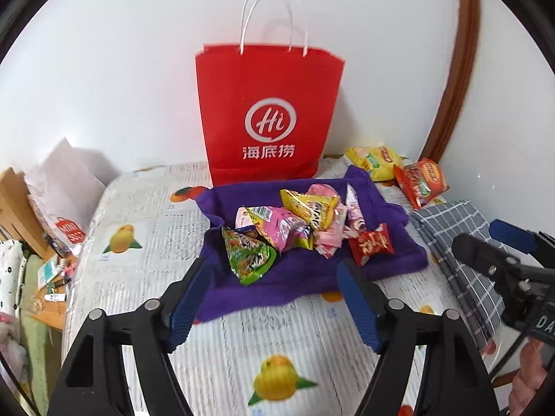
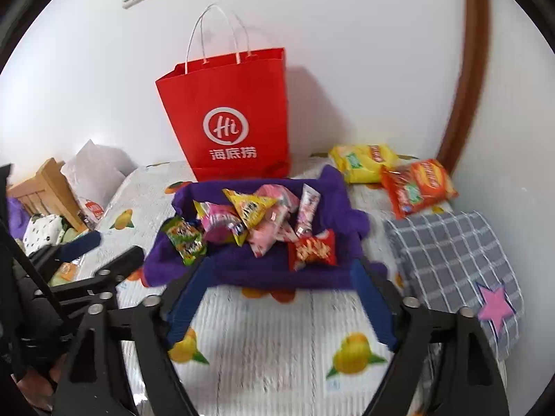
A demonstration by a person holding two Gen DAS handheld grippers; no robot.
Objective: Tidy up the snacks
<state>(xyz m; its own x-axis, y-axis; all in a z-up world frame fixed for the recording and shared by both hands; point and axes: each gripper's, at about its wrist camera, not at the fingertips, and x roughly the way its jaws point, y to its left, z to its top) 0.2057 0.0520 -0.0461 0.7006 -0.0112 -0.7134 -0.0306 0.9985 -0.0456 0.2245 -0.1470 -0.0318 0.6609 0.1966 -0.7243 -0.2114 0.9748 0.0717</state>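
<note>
A pile of small snack packets lies on a purple cloth (image 1: 305,270) (image 2: 263,270): a green triangular packet (image 1: 249,256) (image 2: 185,237), a yellow one (image 1: 310,206) (image 2: 251,208), pink ones (image 1: 284,228) (image 2: 267,235) and a red one (image 1: 371,244) (image 2: 312,249). A red paper bag (image 1: 267,111) (image 2: 232,111) stands upright behind the cloth, against the wall. My left gripper (image 1: 274,267) is open and empty, just before the cloth's near edge. My right gripper (image 2: 281,270) is open and empty at the cloth's near edge.
A yellow chip bag (image 1: 376,161) (image 2: 364,161) and an orange-red chip bag (image 1: 421,180) (image 2: 418,185) lie at the back right. A grey checked cloth (image 1: 458,260) (image 2: 454,253) lies on the right. The table has a fruit-print cover (image 1: 242,339) (image 2: 277,339). Clutter and a wooden chair sit off the left edge.
</note>
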